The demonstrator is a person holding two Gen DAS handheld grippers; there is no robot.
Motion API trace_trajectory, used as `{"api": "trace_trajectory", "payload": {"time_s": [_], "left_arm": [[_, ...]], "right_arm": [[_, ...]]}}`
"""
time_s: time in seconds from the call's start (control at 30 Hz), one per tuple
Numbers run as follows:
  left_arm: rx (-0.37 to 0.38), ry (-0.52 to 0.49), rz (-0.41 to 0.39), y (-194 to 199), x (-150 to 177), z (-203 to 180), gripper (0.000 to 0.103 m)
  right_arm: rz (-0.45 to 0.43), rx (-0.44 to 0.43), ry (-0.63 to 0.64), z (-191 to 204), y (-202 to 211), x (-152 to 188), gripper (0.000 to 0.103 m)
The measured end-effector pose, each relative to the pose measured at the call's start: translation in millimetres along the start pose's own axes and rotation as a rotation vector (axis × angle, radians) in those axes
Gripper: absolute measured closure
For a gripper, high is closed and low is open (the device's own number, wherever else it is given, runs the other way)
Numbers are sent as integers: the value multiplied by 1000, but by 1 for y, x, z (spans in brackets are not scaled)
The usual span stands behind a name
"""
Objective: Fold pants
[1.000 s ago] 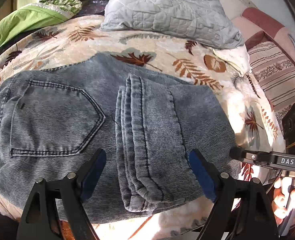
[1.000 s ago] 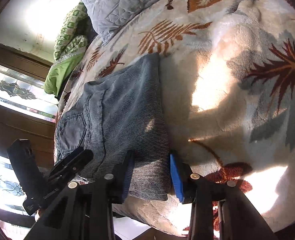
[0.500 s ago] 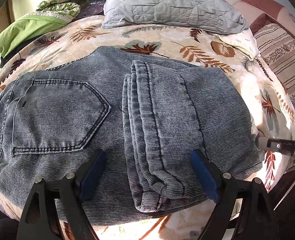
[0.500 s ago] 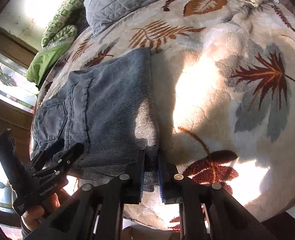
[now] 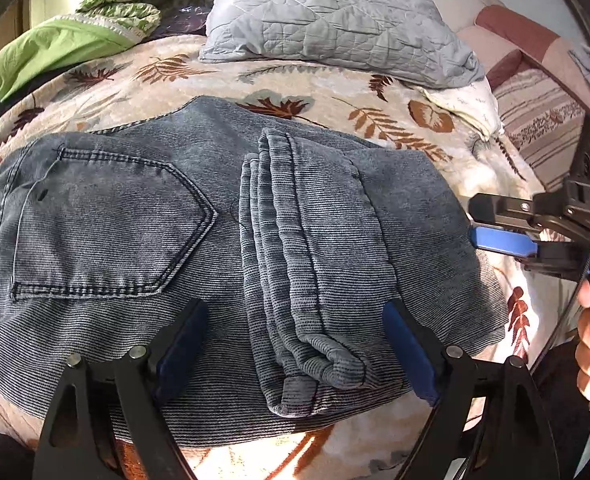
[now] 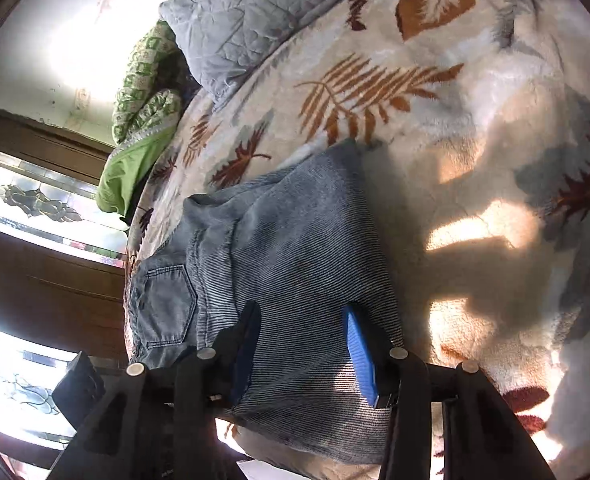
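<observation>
Grey-blue corduroy pants (image 5: 223, 240) lie folded on the bed, back pocket up at the left, leg ends folded over the middle. My left gripper (image 5: 295, 344) is open and empty, its blue pads (image 5: 411, 356) astride the folded leg ends at the near edge. My right gripper (image 6: 303, 352) is open over the pants' (image 6: 295, 256) right edge. It also shows in the left wrist view (image 5: 499, 232), beside that right edge, held by a hand.
The leaf-print blanket (image 5: 335, 92) covers the bed. A grey quilted pillow (image 5: 335, 20) and green bedding (image 5: 63, 44) lie at the far side. A striped cushion (image 5: 543, 128) is at the far right. A wooden window wall (image 6: 35, 264) stands left.
My right gripper opened and let go of the pants' right edge, which it had pinched half a second ago. My left gripper stayed open over the leg ends.
</observation>
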State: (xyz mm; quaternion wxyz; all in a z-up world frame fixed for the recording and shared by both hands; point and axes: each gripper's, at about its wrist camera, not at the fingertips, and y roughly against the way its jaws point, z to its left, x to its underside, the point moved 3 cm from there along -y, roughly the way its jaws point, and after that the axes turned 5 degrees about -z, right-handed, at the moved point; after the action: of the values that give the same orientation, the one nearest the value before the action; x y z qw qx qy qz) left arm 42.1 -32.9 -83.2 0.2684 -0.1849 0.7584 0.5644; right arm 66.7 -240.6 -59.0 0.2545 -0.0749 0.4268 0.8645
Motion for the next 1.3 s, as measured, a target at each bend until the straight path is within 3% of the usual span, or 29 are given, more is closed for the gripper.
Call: {"api": "trace_trajectory", "payload": {"time_s": [0.1, 0.17, 0.23, 0.4, 0.47, 0.57, 0.73, 0.8, 0.87, 1.03, 1.1, 1.17, 1.3], "left_arm": [[18, 41, -27, 12, -2, 5, 14], [34, 69, -49, 23, -3, 9, 14], [58, 101, -77, 37, -3, 14, 14], [101, 247, -151, 75, 2, 48, 14], [94, 305, -172, 86, 4, 63, 14], [76, 392, -190, 100, 10, 87, 14], [19, 498, -214, 116, 17, 126, 14], [9, 544, -207, 116, 22, 139, 14], [7, 587, -199, 116, 25, 150, 14], [-2, 663, -208, 122, 35, 169, 14], [-5, 675, -208, 124, 39, 174, 14], [8, 688, -213, 125, 41, 178, 14], [6, 706, -231, 128, 45, 191, 14]], "right_arm": [[-46, -24, 52, 12, 18, 9, 43], [-9, -12, 83, 9, 12, 20, 36], [33, 53, 96, -5, -1, 30, 37], [-113, 12, 148, 17, 26, 33, 37], [-97, -35, 164, 24, 23, 39, 37], [-10, 20, 137, 6, -4, 51, 37], [-131, -57, 186, 23, 25, 47, 37], [-100, -68, 205, 26, 19, 50, 36], [-17, -9, 178, 14, -1, 57, 35], [-150, -80, 223, 30, 28, 54, 36], [-109, -68, 212, 26, 19, 55, 34], [-28, -3, 166, 11, -2, 59, 35], [-165, -34, 231, 29, 26, 55, 35]]}}
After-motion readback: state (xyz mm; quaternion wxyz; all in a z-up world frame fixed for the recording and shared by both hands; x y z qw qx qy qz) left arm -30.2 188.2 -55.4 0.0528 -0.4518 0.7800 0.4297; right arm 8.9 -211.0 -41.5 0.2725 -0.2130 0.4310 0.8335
